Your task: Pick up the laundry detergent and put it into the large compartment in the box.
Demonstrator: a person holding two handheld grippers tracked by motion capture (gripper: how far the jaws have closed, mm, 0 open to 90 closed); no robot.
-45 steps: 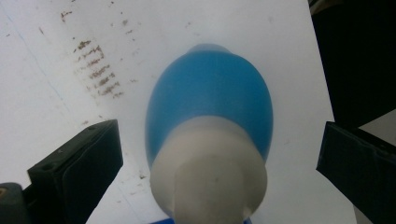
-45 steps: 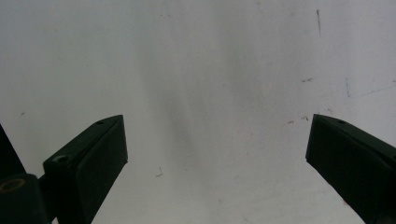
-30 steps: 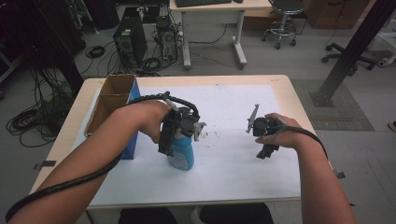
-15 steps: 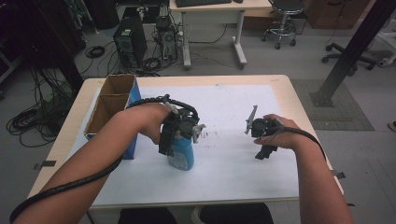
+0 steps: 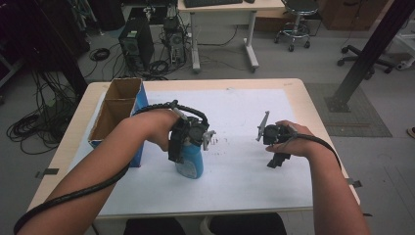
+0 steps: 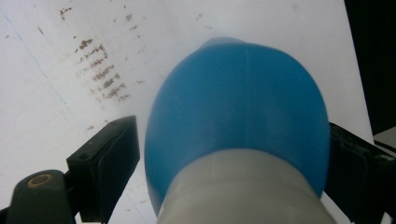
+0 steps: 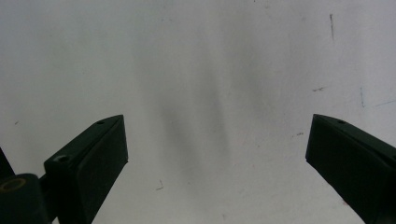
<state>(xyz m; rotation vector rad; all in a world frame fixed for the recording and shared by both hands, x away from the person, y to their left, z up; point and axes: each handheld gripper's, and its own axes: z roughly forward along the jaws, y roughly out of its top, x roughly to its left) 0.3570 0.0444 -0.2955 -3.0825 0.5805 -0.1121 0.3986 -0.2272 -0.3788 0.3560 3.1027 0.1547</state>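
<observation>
A blue bottle (image 5: 192, 165) with a pale lower part stands on the white sheet (image 5: 240, 107) left of the table's middle. My left gripper (image 5: 187, 155) comes down on it from above and is shut on it. In the left gripper view the bottle (image 6: 238, 116) bulges between the two black jaws, with my left gripper (image 6: 231, 133) around its widest part. My right gripper (image 5: 275, 161) hovers over the sheet at the right, pointing down. Its jaws stand wide apart in the right gripper view, where my right gripper (image 7: 215, 126) has only bare white paper between them.
An open cardboard box (image 5: 117, 105) with a blue side stands at the table's left edge, close to my left forearm. Small dark scuff marks (image 5: 222, 141) dot the sheet between the grippers. Beyond the table (image 5: 318, 122) are a desk, computer towers, cables and chairs.
</observation>
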